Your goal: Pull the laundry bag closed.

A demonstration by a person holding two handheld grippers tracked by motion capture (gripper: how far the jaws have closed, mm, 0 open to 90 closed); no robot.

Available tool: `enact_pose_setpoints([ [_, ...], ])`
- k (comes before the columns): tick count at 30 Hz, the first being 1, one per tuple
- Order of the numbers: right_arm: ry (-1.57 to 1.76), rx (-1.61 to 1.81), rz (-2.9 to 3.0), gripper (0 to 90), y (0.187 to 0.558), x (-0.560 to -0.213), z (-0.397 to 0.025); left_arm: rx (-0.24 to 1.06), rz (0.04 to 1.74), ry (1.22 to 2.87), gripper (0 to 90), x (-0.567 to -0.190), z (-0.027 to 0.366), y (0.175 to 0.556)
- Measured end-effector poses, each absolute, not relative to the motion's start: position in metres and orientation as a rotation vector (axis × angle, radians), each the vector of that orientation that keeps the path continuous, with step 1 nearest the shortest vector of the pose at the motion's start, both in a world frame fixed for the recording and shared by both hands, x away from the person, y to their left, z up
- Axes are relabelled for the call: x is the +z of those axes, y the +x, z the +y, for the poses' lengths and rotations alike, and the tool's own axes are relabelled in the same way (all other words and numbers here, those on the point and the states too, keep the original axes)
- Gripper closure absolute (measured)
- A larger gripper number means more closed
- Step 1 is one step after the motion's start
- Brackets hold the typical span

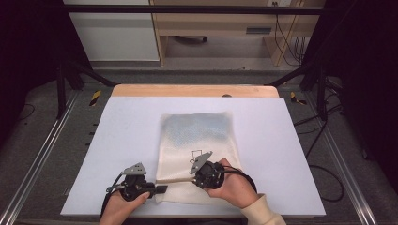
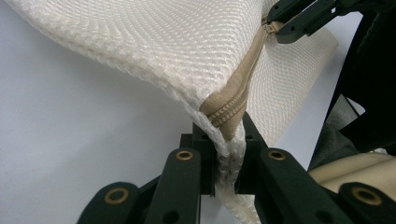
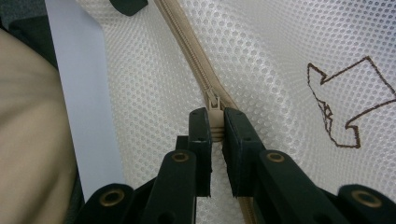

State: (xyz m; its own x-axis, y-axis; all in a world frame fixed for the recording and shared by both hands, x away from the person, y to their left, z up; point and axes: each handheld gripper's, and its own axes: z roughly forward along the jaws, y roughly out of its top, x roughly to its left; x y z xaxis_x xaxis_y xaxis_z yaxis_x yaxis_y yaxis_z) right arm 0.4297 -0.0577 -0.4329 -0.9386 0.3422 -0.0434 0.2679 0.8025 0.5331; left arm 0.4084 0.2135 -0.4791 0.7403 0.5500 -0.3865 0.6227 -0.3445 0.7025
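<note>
While the mesh bag (image 1: 197, 145) lay flat on the white surface (image 1: 122, 140), your left hand-held gripper (image 2: 229, 154) was clamped on its near corner at the zipper (image 2: 243, 84) end, lifting that corner slightly. Your right hand-held gripper (image 3: 215, 135) had its jaws closed on the zipper pull (image 3: 214, 105), midway along the near edge. Judgement: bag is light, soft, limp; it will bunch unless the corner is held taut, so pull tab and corner are the sensible holds. A brown outline mark (image 3: 345, 102) sat beside the zipper. Nothing else on the surface obstructed either hand.
</note>
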Motion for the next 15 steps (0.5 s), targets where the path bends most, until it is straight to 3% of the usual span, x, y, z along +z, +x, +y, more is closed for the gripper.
enact_pose_setpoints([
  [15,0.468,0.838,2.806,82.0,0.4192,-0.4236,-0.0583,-0.079,0.888,2.024,81.6,-0.4778,0.2147,0.4084],
])
